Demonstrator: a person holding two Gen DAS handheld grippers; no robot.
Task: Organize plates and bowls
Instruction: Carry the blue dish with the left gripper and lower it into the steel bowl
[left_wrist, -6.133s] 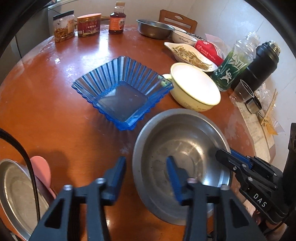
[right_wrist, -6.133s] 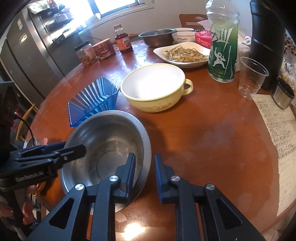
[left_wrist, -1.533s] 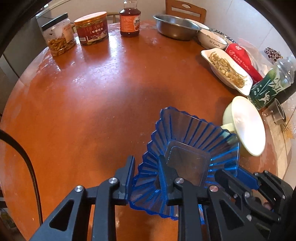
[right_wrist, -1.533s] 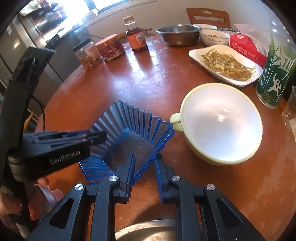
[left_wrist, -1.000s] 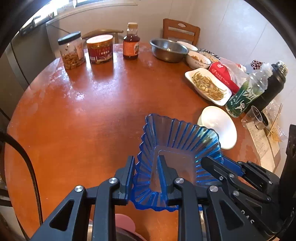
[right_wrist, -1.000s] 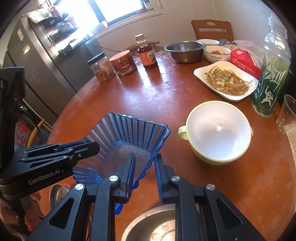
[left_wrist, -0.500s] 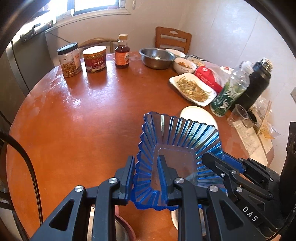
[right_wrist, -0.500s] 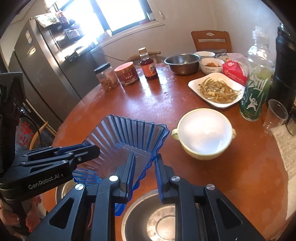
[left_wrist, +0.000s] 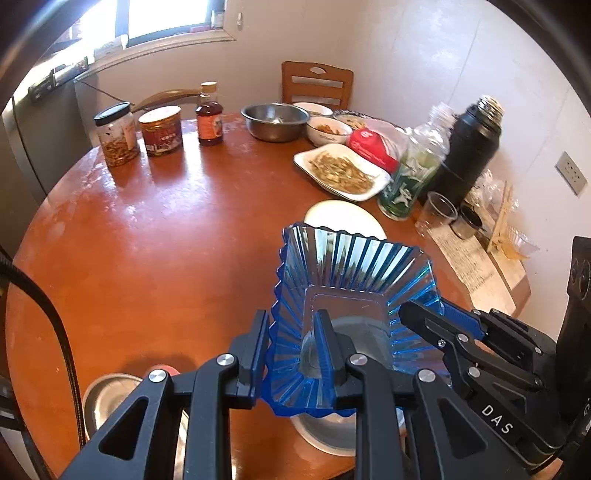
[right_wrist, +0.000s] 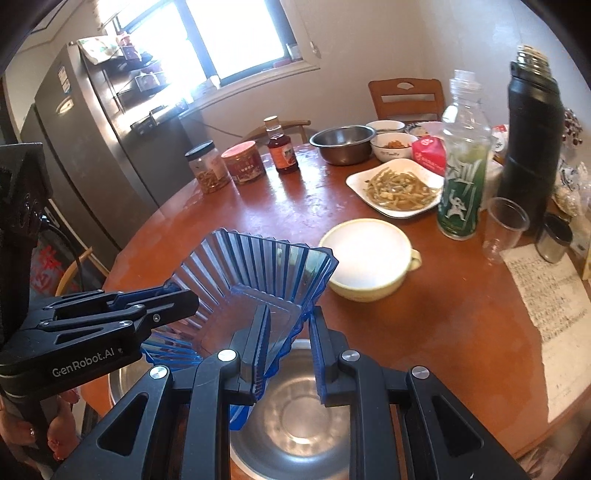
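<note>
Blue dish (left_wrist: 354, 280) held in air by both grippers: left gripper (left_wrist: 291, 347) pinched on its near wall, right gripper (right_wrist: 288, 343) pinched on its other wall. Steel bowl (right_wrist: 295, 417) seen directly below, toward 6 o'clock; both hands equally near.

Both tools are matte black with triangular cut-outs, silver screws and blue-faced fingers. The left tool (left_wrist: 291, 343) trails a black cable and reads "GenRobot.AI" in white; the right tool (right_wrist: 288, 347) is marked "DAS".
</note>
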